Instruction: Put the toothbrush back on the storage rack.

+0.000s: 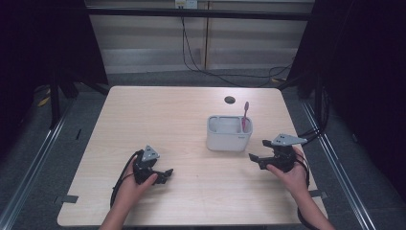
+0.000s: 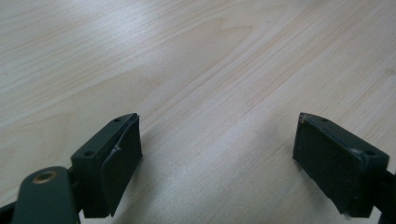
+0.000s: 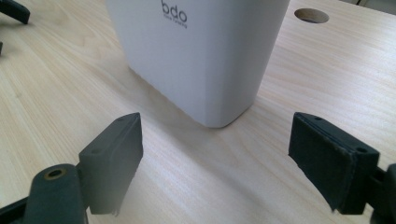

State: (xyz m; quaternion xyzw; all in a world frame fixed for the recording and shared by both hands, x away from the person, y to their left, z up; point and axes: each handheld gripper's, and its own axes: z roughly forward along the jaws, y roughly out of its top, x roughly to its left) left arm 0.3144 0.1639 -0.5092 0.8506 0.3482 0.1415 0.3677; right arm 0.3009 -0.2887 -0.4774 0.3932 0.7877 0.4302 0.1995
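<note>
A white rectangular holder (image 1: 229, 133) stands upright right of the table's middle, with a pink toothbrush (image 1: 245, 115) upright in its right side. My right gripper (image 1: 258, 152) rests on the table just right of the holder, open and empty; in the right gripper view its jaws stand wide apart with the holder's corner (image 3: 205, 56) close ahead between them. My left gripper (image 1: 166, 174) lies near the front left, held by a hand, open with nothing between its jaws. In the left gripper view bare wood (image 2: 219, 93) lies between the spread jaws.
The light wooden table (image 1: 143, 120) has a round cable hole (image 1: 230, 99) behind the holder. Black cables trail from both grippers. Dark frame posts and curtains flank the table, and a wall with hanging cables stands behind.
</note>
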